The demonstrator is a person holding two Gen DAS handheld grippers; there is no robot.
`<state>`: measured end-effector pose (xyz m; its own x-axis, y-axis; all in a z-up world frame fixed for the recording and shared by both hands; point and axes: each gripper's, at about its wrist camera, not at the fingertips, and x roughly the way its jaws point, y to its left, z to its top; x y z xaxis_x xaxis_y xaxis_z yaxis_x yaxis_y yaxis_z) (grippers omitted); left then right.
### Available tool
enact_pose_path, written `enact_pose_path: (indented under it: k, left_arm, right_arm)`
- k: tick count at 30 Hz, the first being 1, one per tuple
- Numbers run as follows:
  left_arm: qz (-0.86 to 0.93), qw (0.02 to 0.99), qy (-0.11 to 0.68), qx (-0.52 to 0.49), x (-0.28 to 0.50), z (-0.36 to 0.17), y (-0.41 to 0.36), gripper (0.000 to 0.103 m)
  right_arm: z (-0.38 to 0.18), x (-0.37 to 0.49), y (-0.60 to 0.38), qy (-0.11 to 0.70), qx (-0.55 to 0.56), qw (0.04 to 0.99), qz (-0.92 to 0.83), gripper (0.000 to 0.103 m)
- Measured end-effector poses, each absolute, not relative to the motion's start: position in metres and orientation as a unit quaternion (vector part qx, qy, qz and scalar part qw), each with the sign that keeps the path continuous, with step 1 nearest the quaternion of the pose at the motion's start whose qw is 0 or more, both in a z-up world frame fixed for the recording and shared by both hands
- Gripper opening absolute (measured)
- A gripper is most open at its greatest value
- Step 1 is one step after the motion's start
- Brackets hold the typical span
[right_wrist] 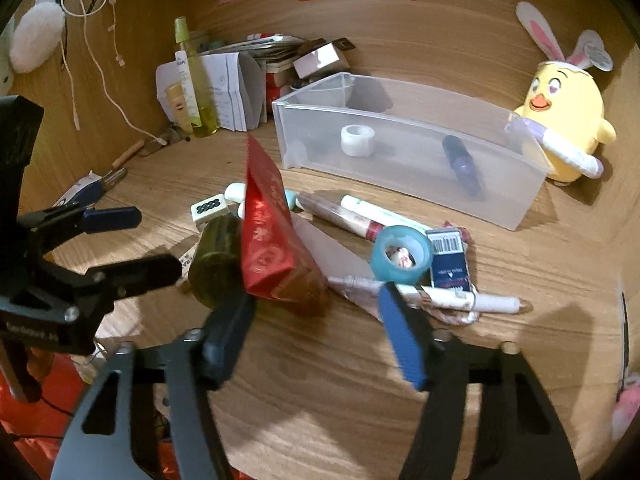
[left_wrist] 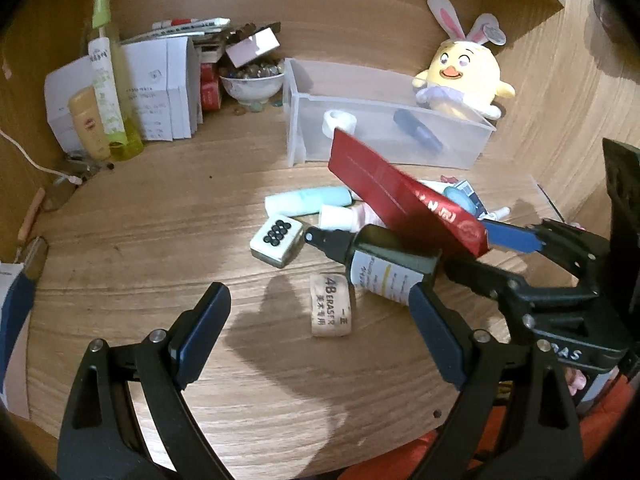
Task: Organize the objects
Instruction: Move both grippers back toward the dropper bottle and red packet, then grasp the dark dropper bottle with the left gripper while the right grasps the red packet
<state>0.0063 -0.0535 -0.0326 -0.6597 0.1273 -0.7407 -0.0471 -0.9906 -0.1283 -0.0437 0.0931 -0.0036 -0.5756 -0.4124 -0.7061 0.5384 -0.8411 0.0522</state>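
A clear plastic bin point(left_wrist: 384, 140) point(right_wrist: 412, 172) stands at the back of the wooden desk; a white tape roll point(right_wrist: 358, 140) and a dark tube point(right_wrist: 462, 164) lie in it. A red packet point(left_wrist: 404, 196) point(right_wrist: 266, 236) stands tilted, leaning on a dark spray bottle point(left_wrist: 376, 256) point(right_wrist: 218, 260). My left gripper point(left_wrist: 320, 300) point(right_wrist: 132, 240) is open, over an eraser point(left_wrist: 331, 310), its right finger by the bottle. My right gripper point(right_wrist: 316, 316) point(left_wrist: 480, 248) is open and empty; the packet's low end sits between its fingers, touching neither that I can tell.
A mahjong tile point(left_wrist: 276, 240), mint tube point(left_wrist: 308, 200), teal tape roll point(right_wrist: 402, 254), blue card box point(right_wrist: 450, 260) and pens point(right_wrist: 440, 298) litter the desk. A yellow chick plush point(right_wrist: 564, 120) sits right of the bin. Bottles, boxes and a bowl point(left_wrist: 252, 84) crowd the back left.
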Motion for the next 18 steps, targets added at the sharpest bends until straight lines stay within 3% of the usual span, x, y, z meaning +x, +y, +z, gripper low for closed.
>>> enact_pose_path:
  k: [6,9,18]
  left_arm:
    - [0.906,0.068,-0.042,-0.415,0.001,-0.038,-0.044,0.091]
    - [0.906,0.076,-0.039,-0.414,-0.004,-0.038,-0.039,0.091]
    - [0.903,0.091,-0.061,-0.414,-0.021,-0.038,-0.033,0.091]
  right_arm:
    - [-0.004,-0.052,0.086,0.089,0.373,0.279,-0.88,0.038]
    - [-0.003,-0.056,0.085,0.085,0.373,0.289,-0.878,0.026]
    - [0.009,-0.058,0.092,0.066,0.352,0.29,-0.887,0.025]
